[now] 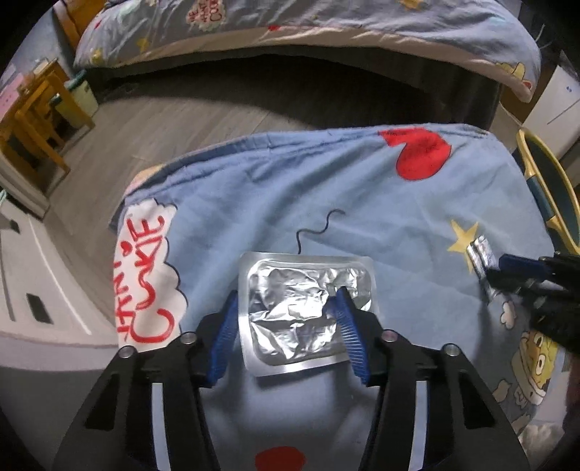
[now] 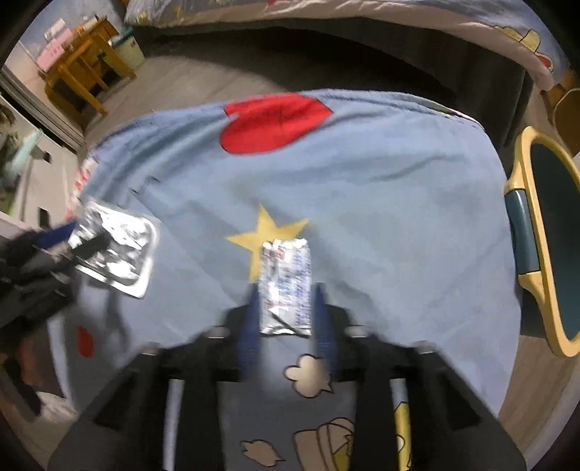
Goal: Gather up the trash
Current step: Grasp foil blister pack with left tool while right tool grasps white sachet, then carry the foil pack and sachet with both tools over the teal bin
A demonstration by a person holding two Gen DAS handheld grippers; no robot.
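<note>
A flat silver foil pack (image 1: pixel 308 311) with a crumpled middle lies on the blue cartoon-print sheet (image 1: pixel 290 188). My left gripper (image 1: pixel 286 295) points down on it. Its left blue pad sits against the pack's left rim and its right pad presses into the crumpled foil. The same gripper (image 2: pixel 78 235) shows, blurred, on the foil pack (image 2: pixel 119 250) at the left of the right wrist view. A narrow silver wrapper (image 2: pixel 286 286) with blue print lies beside a yellow star. My right gripper (image 2: pixel 286 290) straddles it, jaws open, a thin gap showing at the right pad. The left wrist view shows that gripper (image 1: pixel 502 270) at the wrapper (image 1: pixel 478 253).
The sheet covers a raised surface that drops off at the far edge to grey floor (image 1: pixel 163 119). A yellow-rimmed teal object (image 2: pixel 543 253) stands off the right edge. A bed (image 1: pixel 290 21) with matching bedding runs along the back. A wooden table (image 1: pixel 32 119) and a pale bin (image 1: pixel 85 96) stand far left.
</note>
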